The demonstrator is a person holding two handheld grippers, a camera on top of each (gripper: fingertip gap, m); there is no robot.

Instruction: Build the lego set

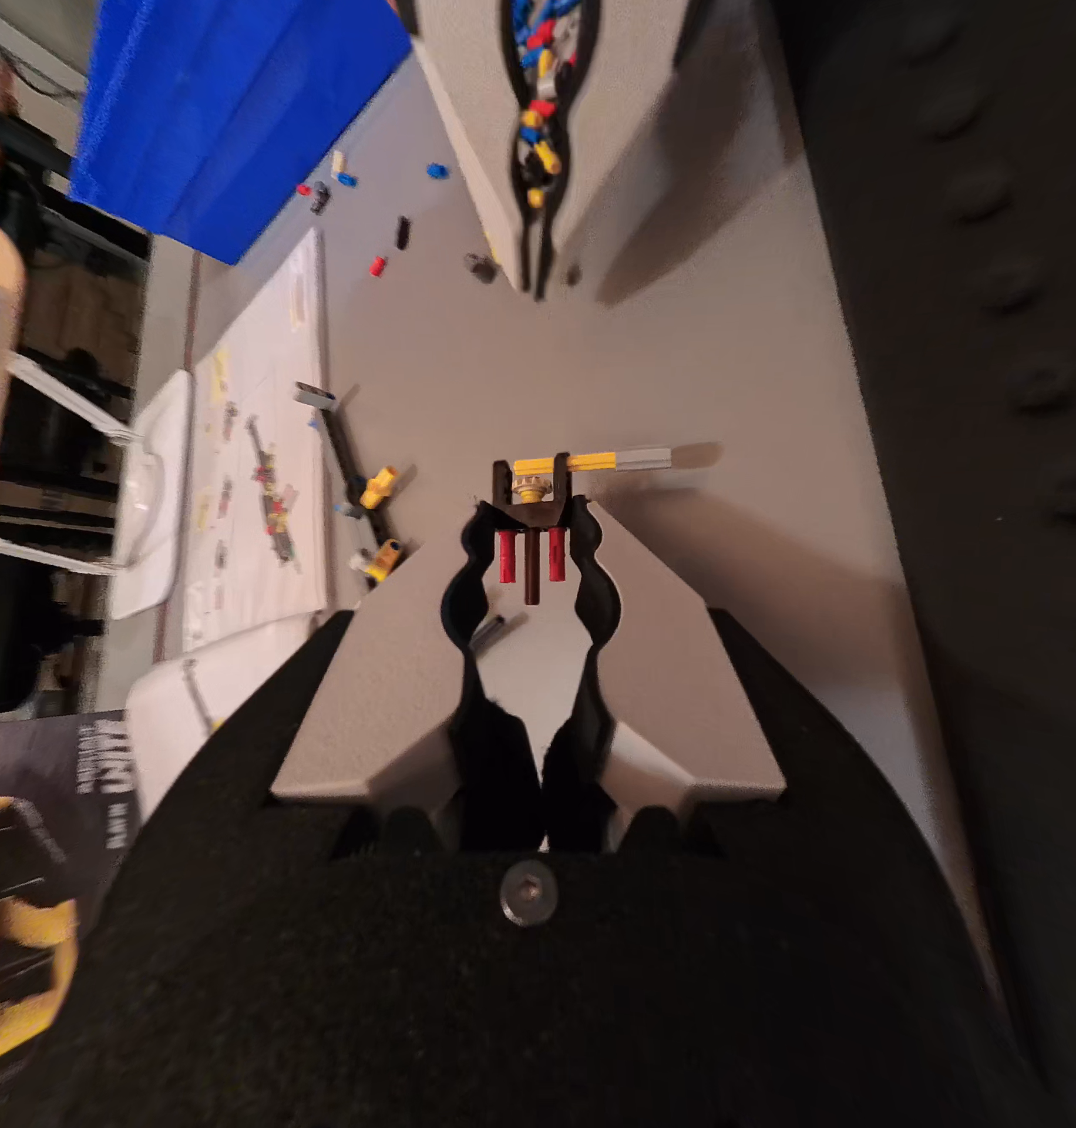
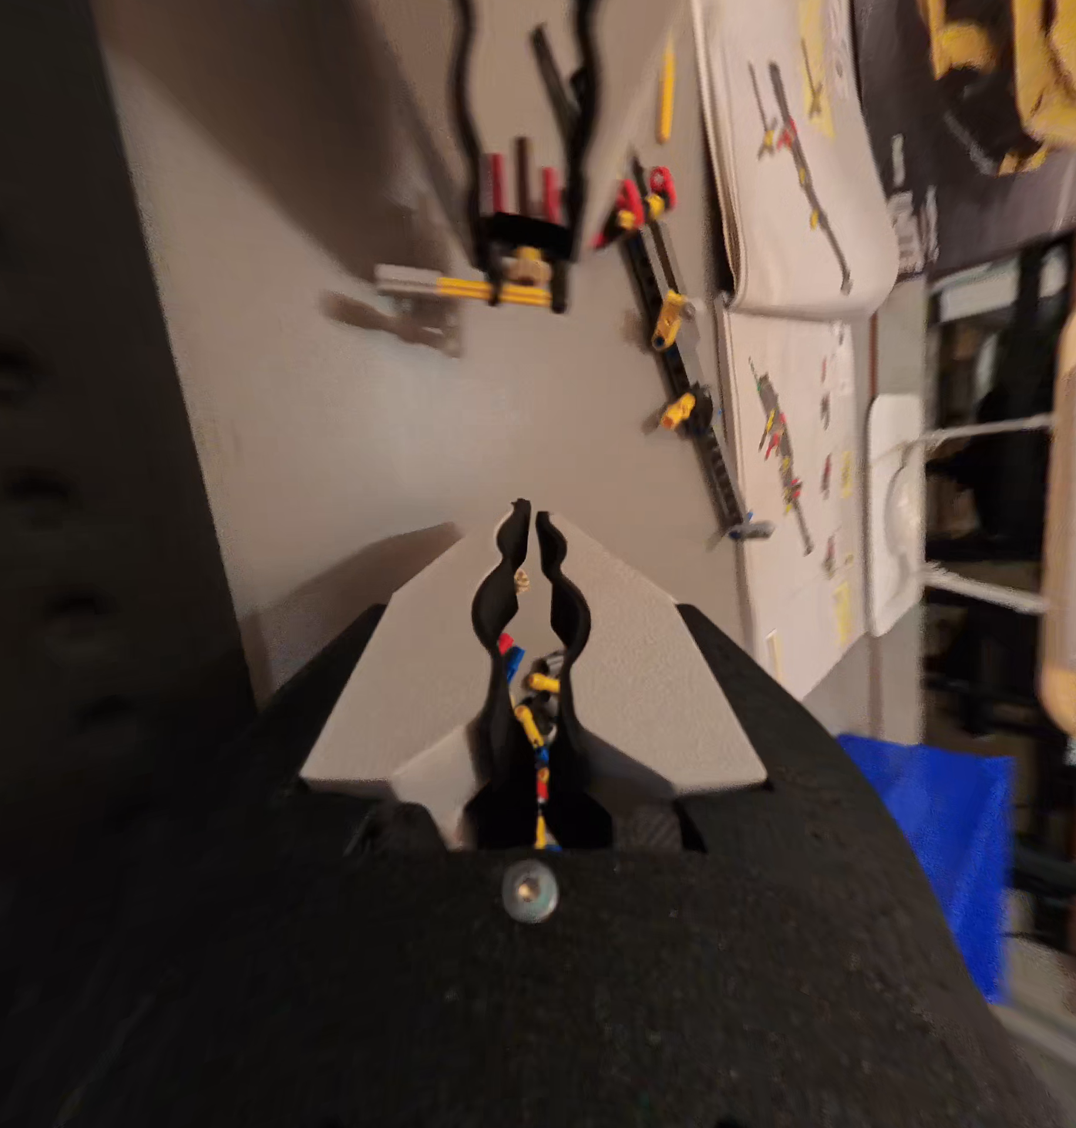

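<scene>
Early days on this build, I'd say. The left gripper [image 1: 530, 506] is clamped on a small black sub-assembly [image 1: 530, 488] held above the table [image 1: 676, 378] — 2 red pins, a dark axle, a tan gear and a yellow cross-axle already fitted. The right gripper [image 2: 529, 509] is nearly pinched together with nothing in it, hovering over the loose parts pile [image 2: 532, 690]. A long black beam assembly [image 1: 365, 488] lies beside the instruction booklet [image 1: 261, 439] — plenty left to join.

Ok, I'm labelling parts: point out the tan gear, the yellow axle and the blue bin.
tan gear [image 1: 530, 488], left wrist view, on its toothed face.
yellow axle [image 1: 590, 461], left wrist view, on its shaft right of the frame.
blue bin [image 1: 230, 116], left wrist view, on its side wall.
</scene>
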